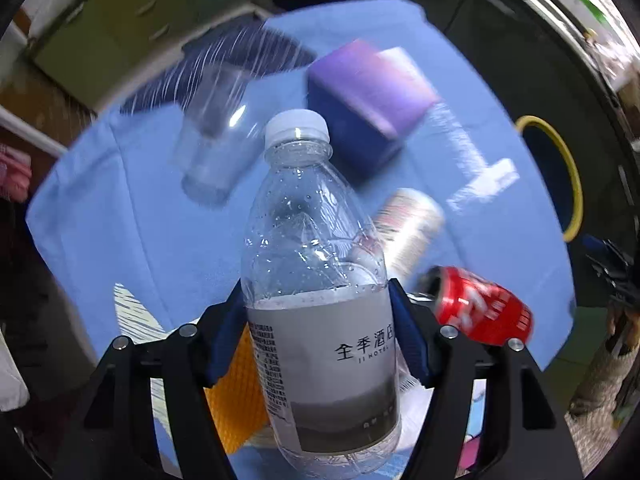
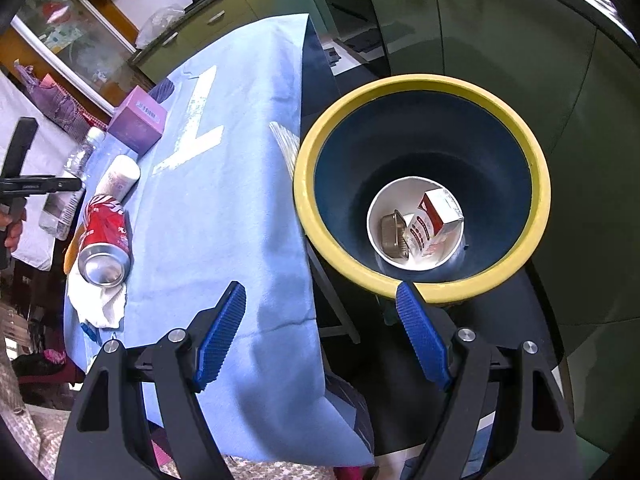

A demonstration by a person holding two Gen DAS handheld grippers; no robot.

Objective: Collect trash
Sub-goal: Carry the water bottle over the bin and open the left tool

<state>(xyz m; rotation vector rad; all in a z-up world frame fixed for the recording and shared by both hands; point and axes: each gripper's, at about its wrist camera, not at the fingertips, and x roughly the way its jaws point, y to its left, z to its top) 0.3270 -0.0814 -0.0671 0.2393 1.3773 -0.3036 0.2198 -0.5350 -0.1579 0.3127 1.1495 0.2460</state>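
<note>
My left gripper (image 1: 318,324) is shut on a clear plastic water bottle (image 1: 316,280) with a grey label and white cap, held upright above the blue cloth. A red cola can (image 1: 482,310) and a silver can (image 1: 408,228) lie on the cloth to its right. My right gripper (image 2: 320,308) is open and empty, above the table edge beside the yellow-rimmed dark bin (image 2: 424,280). In the bin sit a white cup, a carton (image 2: 436,216) and a foil tray (image 2: 394,236). The right wrist view also shows the red can (image 2: 106,236), silver can (image 2: 118,178) and bottle (image 2: 72,184).
A purple box (image 1: 368,100) and a clear glass (image 1: 212,148) stand on the blue cloth (image 1: 120,220). An orange sponge (image 1: 236,396) lies under the left gripper. A crumpled white tissue (image 2: 100,304) lies by the red can. Green cabinets stand behind.
</note>
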